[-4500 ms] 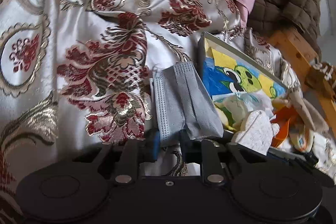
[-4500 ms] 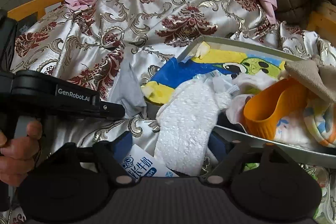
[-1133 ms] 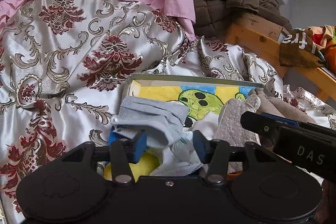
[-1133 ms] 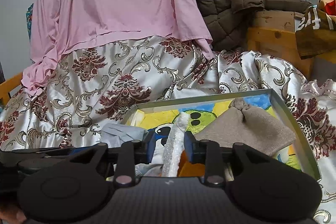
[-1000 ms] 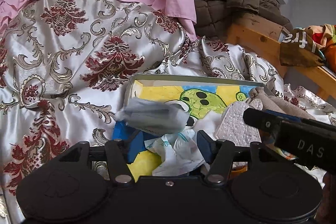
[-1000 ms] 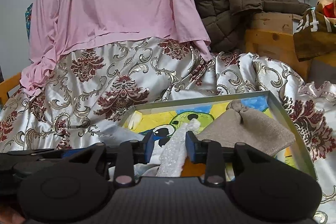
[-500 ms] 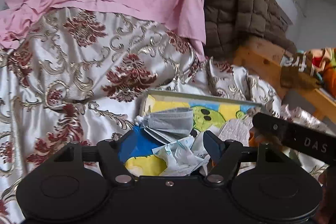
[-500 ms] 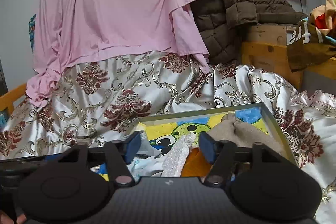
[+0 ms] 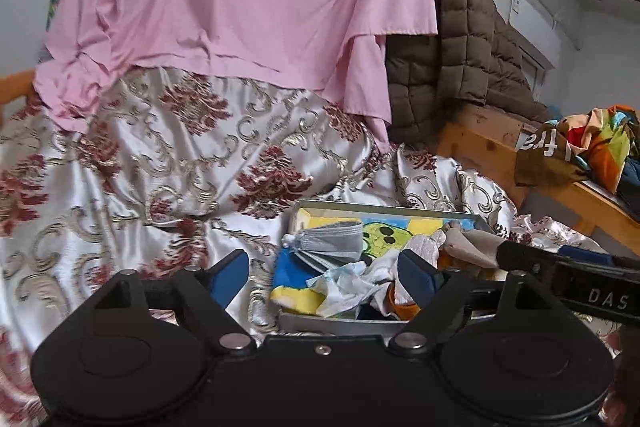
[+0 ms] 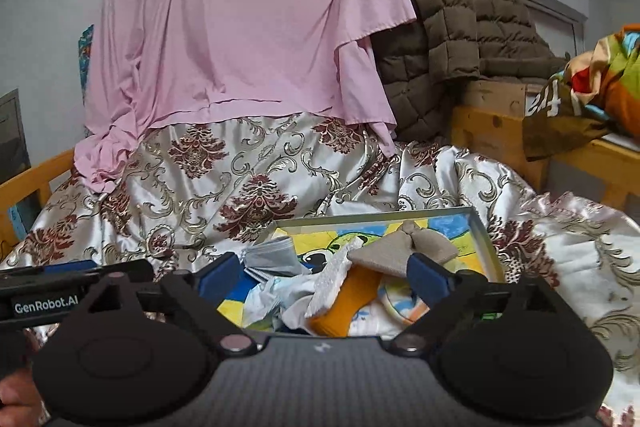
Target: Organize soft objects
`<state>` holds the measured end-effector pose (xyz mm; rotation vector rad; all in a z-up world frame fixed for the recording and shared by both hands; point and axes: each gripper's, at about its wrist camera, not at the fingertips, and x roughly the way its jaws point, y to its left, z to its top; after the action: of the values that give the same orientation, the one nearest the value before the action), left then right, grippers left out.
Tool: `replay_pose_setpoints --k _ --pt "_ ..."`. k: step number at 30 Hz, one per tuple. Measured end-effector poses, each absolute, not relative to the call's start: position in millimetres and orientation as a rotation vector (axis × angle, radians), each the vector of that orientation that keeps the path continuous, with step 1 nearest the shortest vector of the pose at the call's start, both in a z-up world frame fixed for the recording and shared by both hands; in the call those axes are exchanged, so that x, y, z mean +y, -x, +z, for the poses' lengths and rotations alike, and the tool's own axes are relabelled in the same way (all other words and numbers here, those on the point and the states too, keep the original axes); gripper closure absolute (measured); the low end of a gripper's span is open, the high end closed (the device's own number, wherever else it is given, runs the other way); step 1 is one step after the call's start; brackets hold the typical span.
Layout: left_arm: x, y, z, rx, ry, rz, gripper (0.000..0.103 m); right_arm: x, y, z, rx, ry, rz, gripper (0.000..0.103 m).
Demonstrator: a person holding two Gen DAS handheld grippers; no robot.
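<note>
Left gripper [image 9: 322,273] jaws spread wide, nothing between them. Right gripper [image 10: 322,277] same: wide, empty. Both hover at the near edge of the tray [image 10: 482,227], which reads as releases done.

Grey face mask [image 9: 328,237] lies in the tray's left end, partly over the rim. White textured cloth [image 10: 332,283] leans on the orange item [image 10: 348,303]; beige cloth [image 10: 400,251] sits on top toward the right. Crumpled white-blue fabric [image 9: 340,283] fills the front.

Tray rests on the patterned satin bedspread [image 9: 140,187], so soft items are pooled in one container. No loose items visible on the spread; the sort looks close to finished.
</note>
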<state>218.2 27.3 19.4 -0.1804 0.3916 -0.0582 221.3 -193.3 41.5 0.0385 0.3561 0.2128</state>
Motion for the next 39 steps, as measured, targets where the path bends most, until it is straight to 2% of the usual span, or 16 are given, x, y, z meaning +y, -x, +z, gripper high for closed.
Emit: replay_pose_setpoints --k 6,15,39 --pt "28 -179 19 0.395 0.183 0.019 0.014 -201 -188 42 0.358 -0.043 0.212 0.002" --pt "19 -131 18 0.403 0.144 0.055 0.006 -214 -143 32 0.385 -0.054 0.184 0.000" --pt "7 -70 12 0.419 0.121 0.102 0.002 -228 -78 16 0.431 -0.028 0.134 0.000"
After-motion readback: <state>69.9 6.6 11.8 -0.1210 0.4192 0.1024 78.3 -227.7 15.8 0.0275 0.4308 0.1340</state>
